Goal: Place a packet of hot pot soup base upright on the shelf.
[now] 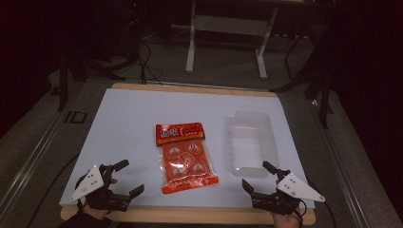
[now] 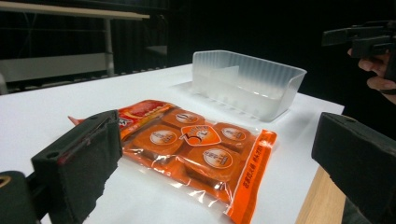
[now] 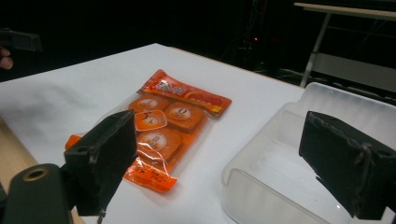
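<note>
Nothing seems started yet: the orange snack packet (image 1: 185,156) lies flat at frame centre on the counter (image 1: 123,123), beside the empty clear plastic tray (image 1: 252,142). Left claw (image 1: 127,178) and right claw (image 1: 259,176) are spread, holding nothing.

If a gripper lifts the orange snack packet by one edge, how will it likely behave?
The orange clear-film snack packet will probably sag, since its film wrinkles around separate round pieces. Its glossy surface may slip between jaws. Lying flat on the white table, it should slide when pushed rather than roll or tip.
</note>
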The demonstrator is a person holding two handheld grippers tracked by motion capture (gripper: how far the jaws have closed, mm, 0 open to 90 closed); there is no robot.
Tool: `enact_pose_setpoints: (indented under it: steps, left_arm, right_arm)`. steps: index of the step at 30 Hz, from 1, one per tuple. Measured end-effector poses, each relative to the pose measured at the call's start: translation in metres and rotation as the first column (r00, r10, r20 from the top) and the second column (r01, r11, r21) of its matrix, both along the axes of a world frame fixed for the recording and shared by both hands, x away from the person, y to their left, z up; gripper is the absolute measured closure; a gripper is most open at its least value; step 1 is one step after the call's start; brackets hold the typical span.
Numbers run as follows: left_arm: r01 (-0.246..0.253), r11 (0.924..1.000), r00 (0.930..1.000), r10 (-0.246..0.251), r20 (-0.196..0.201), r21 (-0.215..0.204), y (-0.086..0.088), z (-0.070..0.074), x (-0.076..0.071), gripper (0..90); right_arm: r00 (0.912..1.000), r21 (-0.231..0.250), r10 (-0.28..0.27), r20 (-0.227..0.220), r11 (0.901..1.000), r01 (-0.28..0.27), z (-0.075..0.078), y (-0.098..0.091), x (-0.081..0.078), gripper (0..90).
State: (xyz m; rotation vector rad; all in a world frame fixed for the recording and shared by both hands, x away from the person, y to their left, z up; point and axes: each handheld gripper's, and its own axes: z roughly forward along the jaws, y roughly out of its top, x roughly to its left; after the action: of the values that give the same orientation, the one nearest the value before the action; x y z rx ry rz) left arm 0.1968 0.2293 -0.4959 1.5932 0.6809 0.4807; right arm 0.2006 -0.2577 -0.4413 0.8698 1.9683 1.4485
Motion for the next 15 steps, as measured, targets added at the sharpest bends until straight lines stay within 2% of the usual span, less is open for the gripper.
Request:
enact_pose_setpoints:
  steps: [2, 6, 11, 12, 15]
  left_arm:
    - [-0.061, 0.9962, 0.9972, 0.058, 0.047, 0.062, -0.0008, 0.0001, -0.0009, 1.5]
    - [-0.062, 0.9967, 0.9975, 0.06, 0.038, 0.052, 0.002, -0.0005, 0.0, 1.5]
    - [-0.023, 0.9987, 0.9996, 0.023, -0.016, 0.046, -0.0018, 0.0004, -0.0011, 0.8]
    - [-0.023, 0.9987, 0.9996, 0.023, -0.016, 0.046, -0.0018, 0.0004, -0.0011, 0.1]
    - [0.001, 0.9994, 0.9974, 0.001, -0.072, 0.035, -0.005, 0.0014, 0.0016, 0.1]
  right_arm:
    - [1.0, 0.002, 0.006, 0.0, 1.0, -0.006, 0.0001, 0.0002, -0.0007, 11.3]
    - [0.9997, -0.022, 0.021, 0.009, 0.9995, -0.021, -0.0007, 0.0026, -0.0016, 12.6]
    - [0.9996, -0.005, 0.027, 0.008, 0.9996, -0.027, 0.0021, 0.0035, -0.0039, 12.6]
    - [0.9996, -0.005, 0.027, 0.008, 0.9996, -0.027, 0.0021, 0.0035, -0.0039, 12.6]
    - [0.9995, 0.008, 0.026, 0.019, 0.9996, -0.026, 0.0055, 0.002, -0.0064, 11.4]
